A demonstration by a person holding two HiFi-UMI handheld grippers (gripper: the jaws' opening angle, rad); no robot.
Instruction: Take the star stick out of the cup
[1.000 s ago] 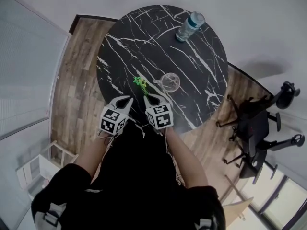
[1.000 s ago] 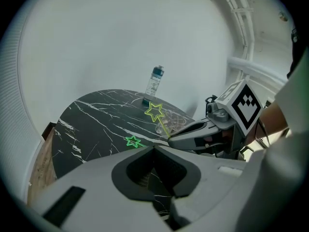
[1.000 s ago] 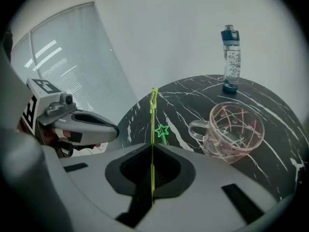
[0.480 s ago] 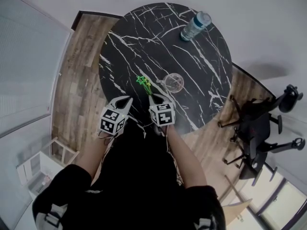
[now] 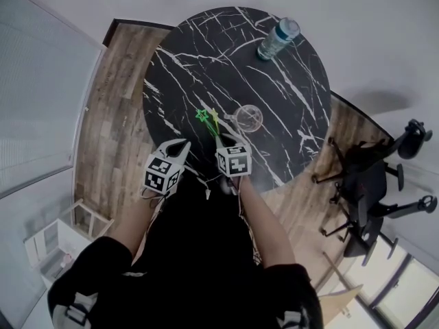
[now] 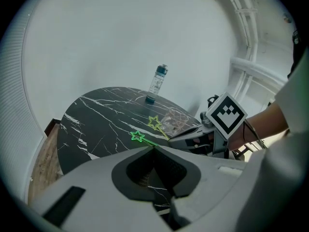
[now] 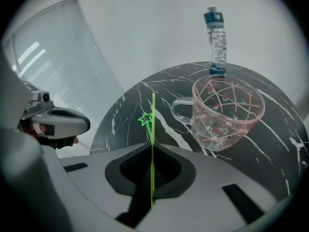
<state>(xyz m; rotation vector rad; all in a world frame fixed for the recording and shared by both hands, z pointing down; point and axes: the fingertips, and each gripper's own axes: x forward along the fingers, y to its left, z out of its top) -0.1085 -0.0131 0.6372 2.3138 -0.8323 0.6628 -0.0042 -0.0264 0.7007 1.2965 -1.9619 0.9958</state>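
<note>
Two thin star sticks, one green and one yellow, stick out from my right gripper, which is shut on their stems. They are outside the clear pink-patterned cup, just left of it above the black marble table. In the right gripper view the yellow stick runs straight up from the right gripper, the green star sits behind it, and the cup stands empty on the right. My left gripper is shut and empty at the table's near edge. In the left gripper view the left gripper has both stars beyond it.
A water bottle stands at the table's far edge, behind the cup in the right gripper view. An office chair is on the floor to the right. A white shelf unit stands at the lower left. Wood floor surrounds the table.
The right gripper has shifted slightly right with the sticks. The yellow star now shows separately beside the green one. The left gripper has barely moved.
</note>
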